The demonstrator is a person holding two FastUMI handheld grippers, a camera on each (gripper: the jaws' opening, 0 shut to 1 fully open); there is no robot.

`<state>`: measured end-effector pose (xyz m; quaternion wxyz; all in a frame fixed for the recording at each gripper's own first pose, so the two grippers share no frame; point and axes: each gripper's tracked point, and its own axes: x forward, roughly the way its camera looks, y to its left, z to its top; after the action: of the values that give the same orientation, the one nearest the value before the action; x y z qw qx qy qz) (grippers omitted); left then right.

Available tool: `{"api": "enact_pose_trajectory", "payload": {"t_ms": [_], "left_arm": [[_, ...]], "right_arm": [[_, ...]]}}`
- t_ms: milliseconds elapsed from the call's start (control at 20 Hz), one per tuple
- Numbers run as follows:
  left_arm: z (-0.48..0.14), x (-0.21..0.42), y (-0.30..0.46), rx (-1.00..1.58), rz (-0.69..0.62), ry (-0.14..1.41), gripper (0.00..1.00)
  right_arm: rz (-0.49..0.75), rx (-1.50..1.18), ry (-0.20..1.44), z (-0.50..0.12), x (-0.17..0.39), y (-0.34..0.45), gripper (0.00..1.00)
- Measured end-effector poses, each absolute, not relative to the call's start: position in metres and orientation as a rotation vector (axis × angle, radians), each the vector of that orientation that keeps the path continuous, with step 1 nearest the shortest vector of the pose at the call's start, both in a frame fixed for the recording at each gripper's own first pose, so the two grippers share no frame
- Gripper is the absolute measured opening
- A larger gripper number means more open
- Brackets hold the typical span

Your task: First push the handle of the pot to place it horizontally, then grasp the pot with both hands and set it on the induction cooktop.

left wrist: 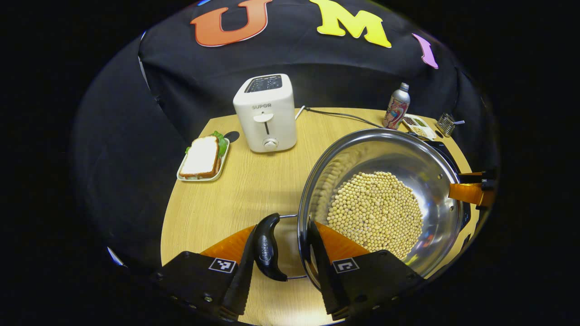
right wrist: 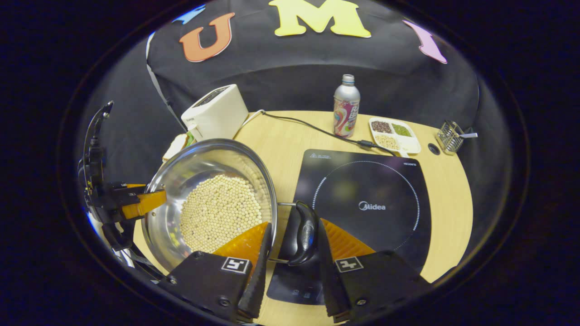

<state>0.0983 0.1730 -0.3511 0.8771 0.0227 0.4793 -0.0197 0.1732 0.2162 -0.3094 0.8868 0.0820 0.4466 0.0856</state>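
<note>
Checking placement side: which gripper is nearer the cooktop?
Right. The right gripper holds the pot handle over the cooktop's edge; the left gripper is across the pot.

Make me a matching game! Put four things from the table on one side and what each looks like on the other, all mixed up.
Things:
1. toaster
2. pot
3. cooktop
4. sandwich

Descriptions:
A. flat and black
B. shiny, full of beans
C. white, with a lever
D. lying on a small tray

Pairs: 1-C, 2-B, 3-A, 4-D
</note>
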Motion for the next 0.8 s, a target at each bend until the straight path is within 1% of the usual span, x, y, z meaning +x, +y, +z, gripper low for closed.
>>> {"api": "enact_pose_trajectory", "payload": {"t_ms": [50,200,250,300,350,400,450,500,550,800], "left_arm": [[-0.348,0.098,0.166,0.050,-0.051,0.997,0.62],[-0.343,0.104,0.143,0.044,-0.071,0.997,0.62],[-0.337,0.102,0.126,0.042,-0.079,0.994,0.62],[-0.338,0.102,0.116,0.044,-0.091,0.993,0.62],[-0.336,0.102,0.104,0.044,-0.101,0.993,0.62],[-0.337,0.102,0.094,0.041,-0.110,0.995,0.63],[-0.336,0.104,0.085,0.036,-0.116,0.996,0.63],[-0.336,0.106,0.074,0.034,-0.124,0.996,0.62],[-0.335,0.109,0.062,0.036,-0.135,0.995,0.62],[-0.334,0.123,0.006,0.052,-0.178,0.987,0.62]], "right_arm": [[0.176,0.171,0.925,-0.307,0.171,0.208,0.53],[0.155,0.172,0.916,-0.302,0.162,0.181,0.55],[0.144,0.173,0.915,-0.301,0.159,0.170,0.53],[0.134,0.174,0.915,-0.300,0.156,0.160,0.55],[0.125,0.177,0.917,-0.299,0.154,0.149,0.52],[0.115,0.178,0.915,-0.298,0.152,0.139,0.55],[0.106,0.178,0.913,-0.297,0.150,0.128,0.52],[0.097,0.179,0.911,-0.297,0.149,0.117,0.55],[0.087,0.182,0.909,-0.297,0.147,0.106,0.52],[0.041,0.203,0.912,-0.301,0.143,0.049,0.53]]}}
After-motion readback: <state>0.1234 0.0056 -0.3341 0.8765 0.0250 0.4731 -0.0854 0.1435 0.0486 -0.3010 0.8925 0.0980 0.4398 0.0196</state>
